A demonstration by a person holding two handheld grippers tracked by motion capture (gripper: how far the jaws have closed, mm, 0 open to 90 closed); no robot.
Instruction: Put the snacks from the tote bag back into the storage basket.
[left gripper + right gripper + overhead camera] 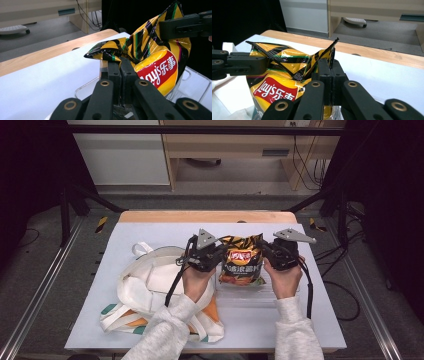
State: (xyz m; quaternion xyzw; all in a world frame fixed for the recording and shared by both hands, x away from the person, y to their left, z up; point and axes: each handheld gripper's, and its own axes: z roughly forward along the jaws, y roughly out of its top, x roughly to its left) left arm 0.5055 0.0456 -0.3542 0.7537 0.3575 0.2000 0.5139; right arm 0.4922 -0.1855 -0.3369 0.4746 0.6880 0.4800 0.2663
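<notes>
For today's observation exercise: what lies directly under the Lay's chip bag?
Under the Lay's chip bag, held at its top corners by the left gripper and right gripper, sits a clear plastic tray on the white table. The bag covers the tray's floor beneath it.

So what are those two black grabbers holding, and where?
One Lay's chip bag, held by both. The left gripper pinches its crinkled top edge at one corner, the right gripper pinches the top at the other corner, above a clear plastic tray.

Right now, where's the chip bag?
High view: chip bag sits mid-table over the clear tray, pinched between left tongs and right tongs, right of the tote bag.
</notes>
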